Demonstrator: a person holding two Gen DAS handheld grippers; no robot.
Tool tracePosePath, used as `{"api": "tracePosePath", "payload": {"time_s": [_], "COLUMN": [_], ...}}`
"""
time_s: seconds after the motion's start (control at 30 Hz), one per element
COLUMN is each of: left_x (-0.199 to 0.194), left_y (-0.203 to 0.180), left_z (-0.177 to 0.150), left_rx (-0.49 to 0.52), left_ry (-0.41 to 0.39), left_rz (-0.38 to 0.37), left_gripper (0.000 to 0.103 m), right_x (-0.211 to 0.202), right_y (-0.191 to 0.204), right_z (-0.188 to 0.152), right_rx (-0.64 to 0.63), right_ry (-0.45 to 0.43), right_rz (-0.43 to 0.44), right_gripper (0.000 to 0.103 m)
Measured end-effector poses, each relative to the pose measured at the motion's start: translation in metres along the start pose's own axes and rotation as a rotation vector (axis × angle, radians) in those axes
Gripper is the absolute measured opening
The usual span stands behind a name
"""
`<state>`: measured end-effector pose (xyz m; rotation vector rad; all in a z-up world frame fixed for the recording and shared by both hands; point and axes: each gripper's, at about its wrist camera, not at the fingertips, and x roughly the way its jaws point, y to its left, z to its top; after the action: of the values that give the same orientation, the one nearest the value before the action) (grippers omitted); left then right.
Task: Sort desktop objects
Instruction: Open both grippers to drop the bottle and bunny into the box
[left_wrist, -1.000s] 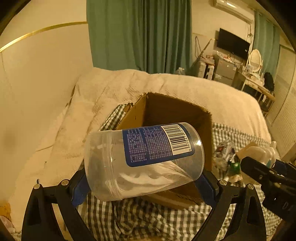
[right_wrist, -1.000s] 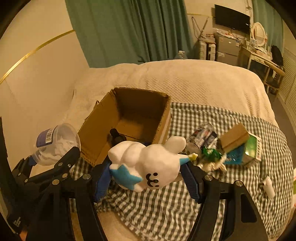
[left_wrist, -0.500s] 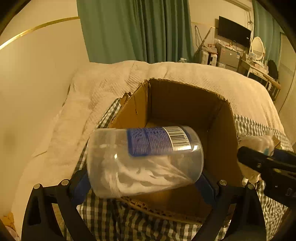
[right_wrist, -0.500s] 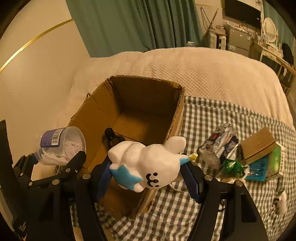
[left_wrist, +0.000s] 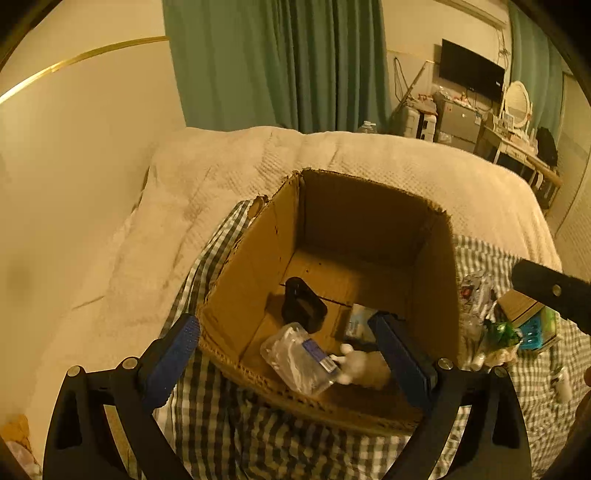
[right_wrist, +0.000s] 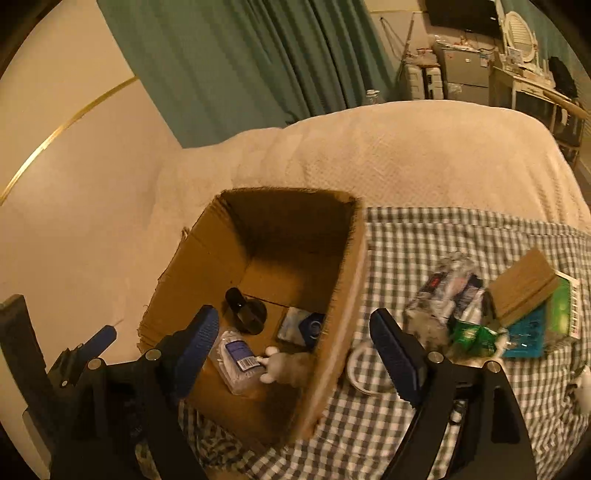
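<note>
we see the cardboard box (left_wrist: 255, 280) on the checked cloth (right_wrist: 413, 236), and inside it the clear jar (left_wrist: 299, 356) on its side, touching the white plush (left_wrist: 360, 365), near the black item (left_wrist: 301, 304). left gripper (left_wrist: 291, 354) jaws apart, nothing between the pads, hanging over the box's near rim. right gripper (right_wrist: 295, 345) has just been opening, jaws empty, straddling the box's right wall. only the right view shows the small brown carton (right_wrist: 524, 291) on the green-blue box (right_wrist: 550, 321) clearly.

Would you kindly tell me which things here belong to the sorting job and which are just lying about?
Job: cardboard box; clear jar, white plush toy inside it; packets and cartons on checked cloth.

Lying about: television, curtain, oval mirror.
</note>
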<state>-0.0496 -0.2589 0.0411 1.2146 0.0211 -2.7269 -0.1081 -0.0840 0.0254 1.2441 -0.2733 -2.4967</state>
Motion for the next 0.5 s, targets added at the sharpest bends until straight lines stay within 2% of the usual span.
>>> {"api": "tracePosePath", "payload": {"time_s": [0.33,0.5], "left_x": [-0.061,-0.088], "left_y": [-0.041,-0.089], "left_z": [-0.003,-0.008], "left_rx": [0.001,0.084], "left_ry": [-0.029,-0.055], "left_rz": [-0.046,-0.064], "left_gripper": [0.099,0.099], "right_x": [-0.082,-0.135], "right_y": [-0.056,-0.085], "right_z": [-0.017,-0.018], "right_rx": [0.005,-0.018], "right_ry": [-0.041,-0.091], "right_rz": [-0.142,-0.230], "right_gripper": [0.084,0.084]}}
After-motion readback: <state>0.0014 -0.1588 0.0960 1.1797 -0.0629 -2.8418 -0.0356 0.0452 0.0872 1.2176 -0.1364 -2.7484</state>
